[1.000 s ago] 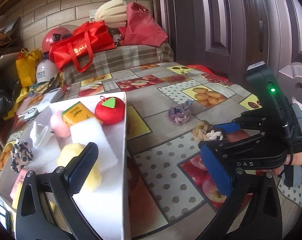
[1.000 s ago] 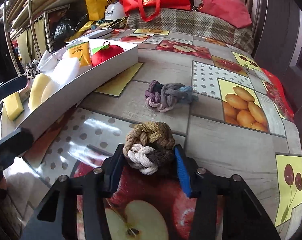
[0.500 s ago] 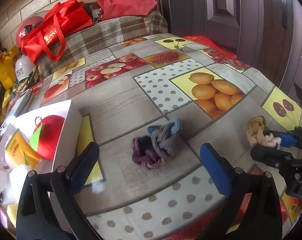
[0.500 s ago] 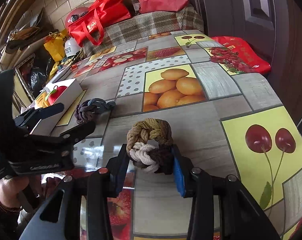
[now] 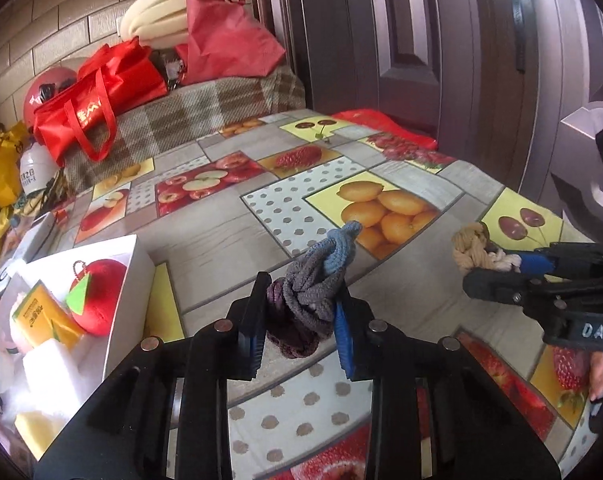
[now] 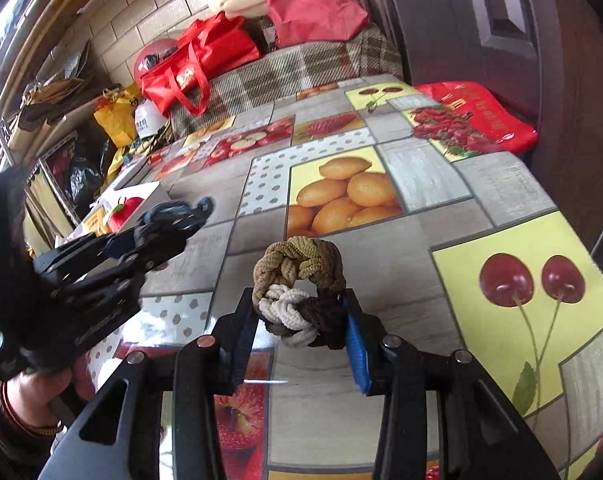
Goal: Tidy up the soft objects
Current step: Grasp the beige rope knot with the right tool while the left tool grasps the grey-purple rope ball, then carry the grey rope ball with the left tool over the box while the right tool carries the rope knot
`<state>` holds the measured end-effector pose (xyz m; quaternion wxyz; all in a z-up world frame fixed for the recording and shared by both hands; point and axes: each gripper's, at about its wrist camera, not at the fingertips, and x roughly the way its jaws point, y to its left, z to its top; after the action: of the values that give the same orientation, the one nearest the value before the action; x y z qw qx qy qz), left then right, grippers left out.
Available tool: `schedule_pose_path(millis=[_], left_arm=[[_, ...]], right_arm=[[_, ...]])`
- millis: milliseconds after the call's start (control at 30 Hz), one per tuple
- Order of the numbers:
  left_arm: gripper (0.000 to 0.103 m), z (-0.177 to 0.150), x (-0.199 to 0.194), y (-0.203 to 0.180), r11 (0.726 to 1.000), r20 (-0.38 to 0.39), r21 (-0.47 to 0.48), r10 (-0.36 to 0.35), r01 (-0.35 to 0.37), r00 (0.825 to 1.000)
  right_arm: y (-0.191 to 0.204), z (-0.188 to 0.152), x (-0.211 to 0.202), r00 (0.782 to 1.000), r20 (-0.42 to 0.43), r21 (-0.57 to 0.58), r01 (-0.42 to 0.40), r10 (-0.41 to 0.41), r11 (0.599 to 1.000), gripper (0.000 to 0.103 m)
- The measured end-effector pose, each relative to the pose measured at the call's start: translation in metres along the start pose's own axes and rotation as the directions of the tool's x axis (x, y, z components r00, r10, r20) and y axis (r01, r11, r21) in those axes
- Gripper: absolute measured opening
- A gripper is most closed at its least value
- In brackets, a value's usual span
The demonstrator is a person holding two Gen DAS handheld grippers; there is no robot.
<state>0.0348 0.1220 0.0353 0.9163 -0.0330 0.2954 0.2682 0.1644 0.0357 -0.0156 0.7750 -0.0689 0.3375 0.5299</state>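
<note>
On right tool, letters perhaps "DAS".

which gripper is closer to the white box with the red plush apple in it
Left. The left gripper, closing on the purple-grey knot, sits beside the white box; the right gripper is farther right.

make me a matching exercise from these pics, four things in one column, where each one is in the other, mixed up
Things
1. purple-grey knot
2. tan and cream knot
3. red plush apple
4. red tote bag

Places
A. in the white box
B. on the plaid-covered surface by the brick wall
C. between the fingers of the left claw
D. between the fingers of the right claw

Pairs: 1-C, 2-D, 3-A, 4-B
</note>
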Motion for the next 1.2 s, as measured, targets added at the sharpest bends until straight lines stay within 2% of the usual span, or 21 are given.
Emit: schedule_pose_path(millis=[167, 267, 533, 767, 1200], left_arm=[[0.028, -0.014, -0.035, 0.008, 1.000, 0.073, -0.015, 0.010, -0.009, 0.997], [0.028, -0.022, -0.050, 0.016, 0.999, 0.085, -0.034, 0.016, -0.013, 0.996], [0.028, -0.043, -0.083, 0.030, 0.998, 0.124, -0.053, 0.053, -0.046, 0.991], [0.029, -0.060, -0.108, 0.043, 0.994, 0.168, -0.054, 0.102, -0.095, 0.980], [0.029, -0.084, -0.137, 0.096, 0.977, 0.186, -0.141, 0.184, -0.159, 0.965]], right_arm=[[0.012, -0.003, -0.022, 0.990, 0.130, -0.047, 0.064, -0.057, 0.997, 0.041], [0.023, -0.007, -0.033, 0.978, 0.196, -0.073, 0.085, -0.070, 0.994, 0.041], [0.060, -0.015, -0.039, 0.973, 0.229, -0.126, 0.052, -0.022, 0.991, 0.041], [0.099, -0.027, -0.048, 0.956, 0.294, -0.202, 0.043, 0.018, 0.978, 0.041], [0.163, -0.042, -0.035, 0.961, 0.270, -0.320, 0.029, 0.062, 0.947, 0.041]])
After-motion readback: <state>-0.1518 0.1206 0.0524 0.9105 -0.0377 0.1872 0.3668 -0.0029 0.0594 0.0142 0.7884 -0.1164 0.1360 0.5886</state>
